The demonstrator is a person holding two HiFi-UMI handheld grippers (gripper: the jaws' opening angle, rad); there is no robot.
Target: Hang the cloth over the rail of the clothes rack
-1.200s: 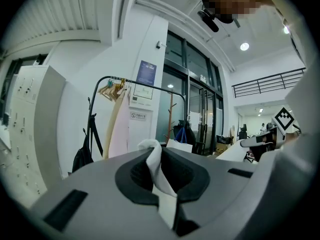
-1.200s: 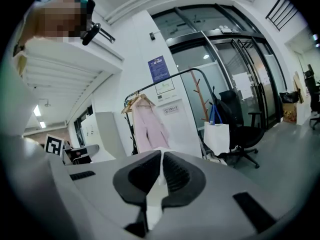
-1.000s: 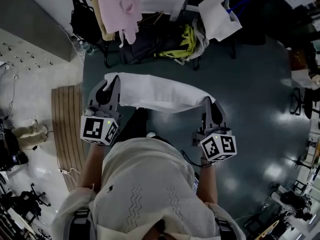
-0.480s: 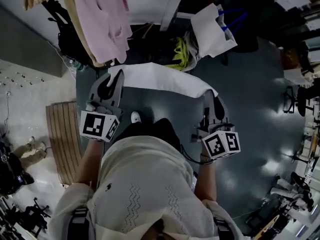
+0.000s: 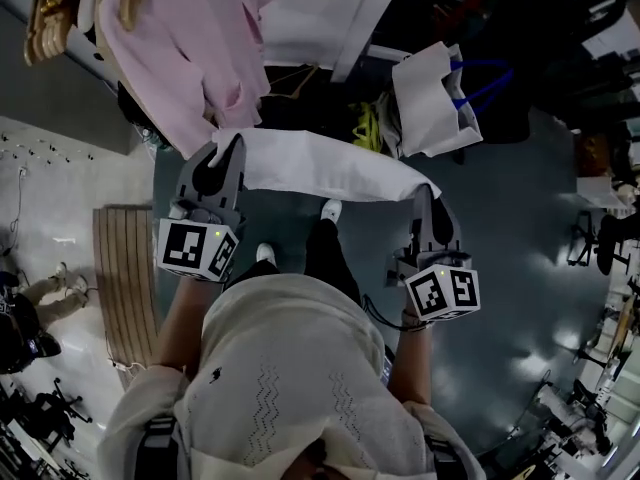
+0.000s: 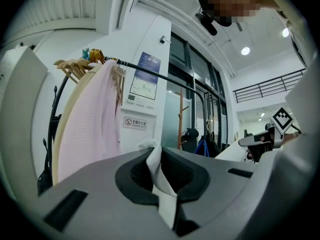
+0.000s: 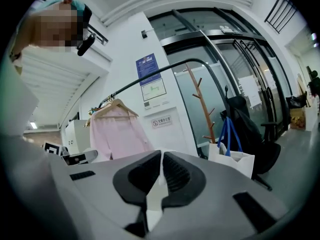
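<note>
Long white cloth (image 5: 320,168): thin woven fabric, matt, softly creased.
Left gripper (image 5: 232,148) and right gripper (image 5: 423,196): smooth matt grey plastic shells with darker matt pads.
Pale pink garment (image 5: 190,58), far left: finely ribbed cloth, matt, hung on light wooden hangers (image 6: 75,66).
Thin black clothes-rack rail (image 6: 150,74): smooth metal, slight sheen.
White bag with blue handles (image 5: 435,98), far right: stiff and paper-like.
Dark grey floor (image 5: 520,248): glossy, mirrors lamps.
Slatted wooden board (image 5: 125,278), left: matt.

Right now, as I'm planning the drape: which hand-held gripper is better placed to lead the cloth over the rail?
Probably right. Both are shut on the cloth, but the right hand-held gripper faces bare rail, while the left hand-held gripper sits by the hung pink shirt.
</note>
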